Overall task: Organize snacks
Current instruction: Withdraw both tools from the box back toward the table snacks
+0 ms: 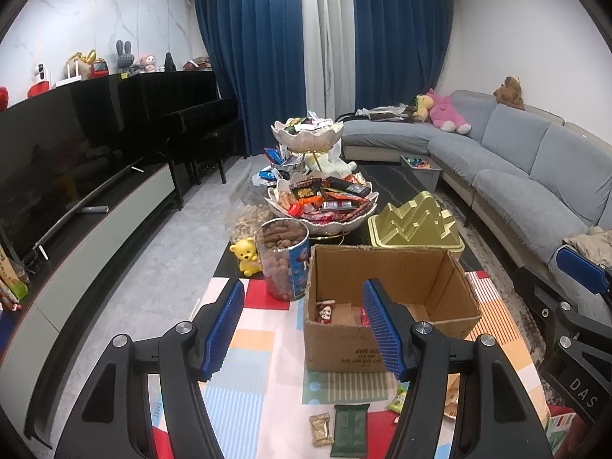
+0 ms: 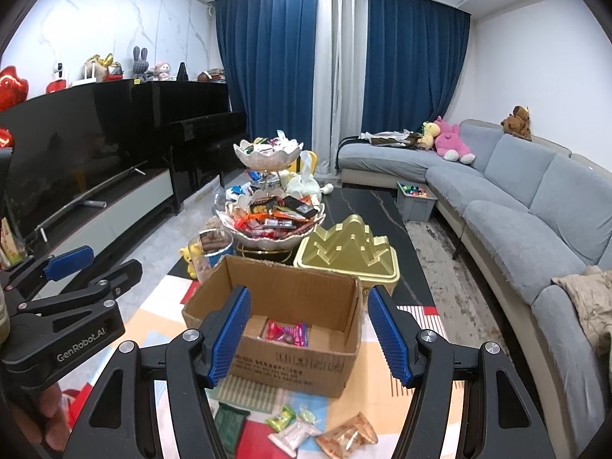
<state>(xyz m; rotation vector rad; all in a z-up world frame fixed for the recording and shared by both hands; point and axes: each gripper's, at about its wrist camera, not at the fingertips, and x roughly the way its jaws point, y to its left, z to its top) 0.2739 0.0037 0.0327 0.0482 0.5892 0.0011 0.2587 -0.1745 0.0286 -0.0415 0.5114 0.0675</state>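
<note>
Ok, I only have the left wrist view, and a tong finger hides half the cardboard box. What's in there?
Observer: A pink and red packet lies on the floor of the cardboard box.
Operator: Are the right tongs holding anything?
Observer: No, the right tongs stand open and empty.
Operator: Loose snacks I can't see?
Observer: A white packet and an orange-brown packet lie in front of the box.

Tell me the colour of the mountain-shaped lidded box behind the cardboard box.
Gold; clearest in the right wrist view.
</note>
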